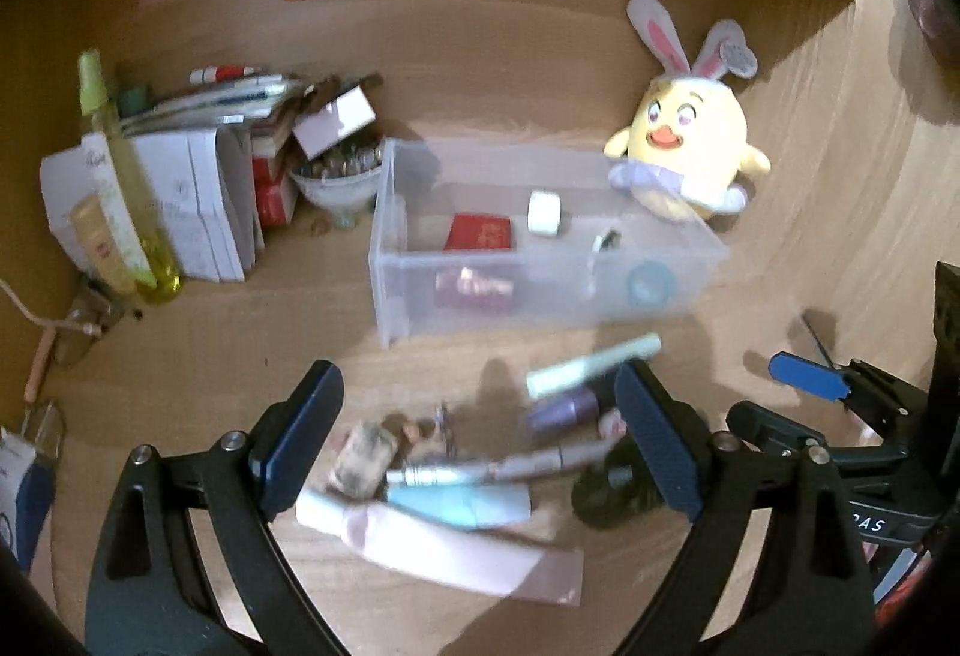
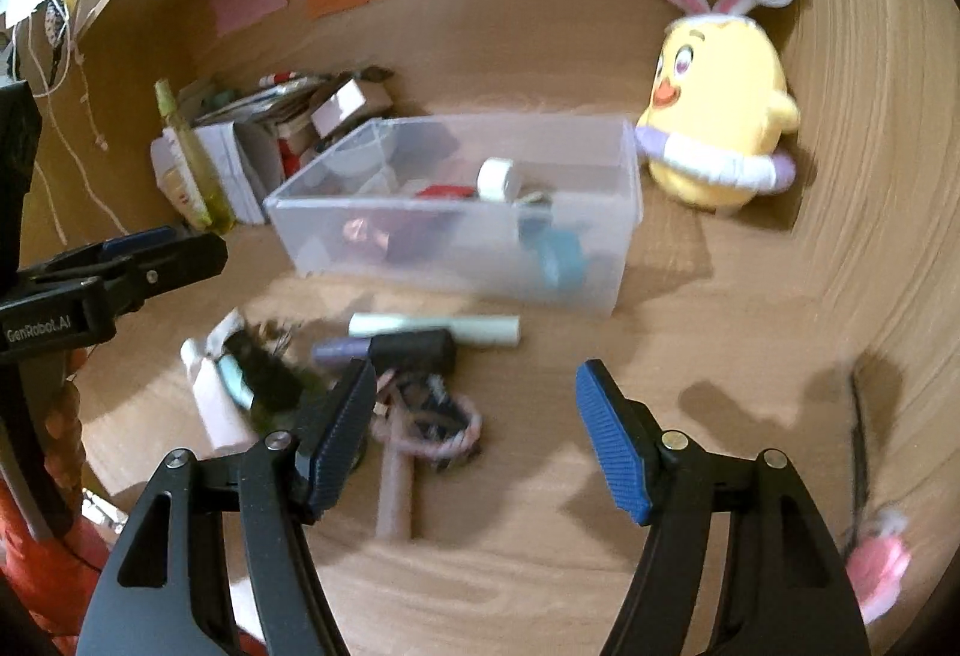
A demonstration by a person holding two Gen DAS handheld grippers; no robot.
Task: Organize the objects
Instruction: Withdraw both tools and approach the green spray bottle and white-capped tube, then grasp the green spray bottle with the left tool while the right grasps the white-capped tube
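A clear plastic box [image 1: 396, 260] [image 2: 618, 212] stands mid-desk; a red packet, a white roll [image 1: 544, 213] and a blue roll lie inside. In front of it is a heap of cosmetics: a pink tube [image 1: 450, 542], a light blue tube [image 1: 462, 503], a silver pen, a purple bottle [image 1: 564, 410] and a mint tube [image 1: 594, 365] [image 2: 432, 329]. My left gripper [image 1: 480, 434] hovers open over this heap, gripping nothing. My right gripper [image 2: 477, 440] is open just right of it, above pink hair ties [image 2: 432, 425] and a pink stick [image 2: 393, 494], beside a black cylinder [image 2: 414, 350].
A yellow plush chick [image 1: 690, 152] [image 2: 720, 116] sits behind the box at the right. Books, cartons, a yellow-green spray bottle [image 1: 120, 176] and a filled bowl [image 1: 336, 182] crowd the back left. A thin black stick [image 2: 861, 434] with a pink end lies at the right, near the side wall.
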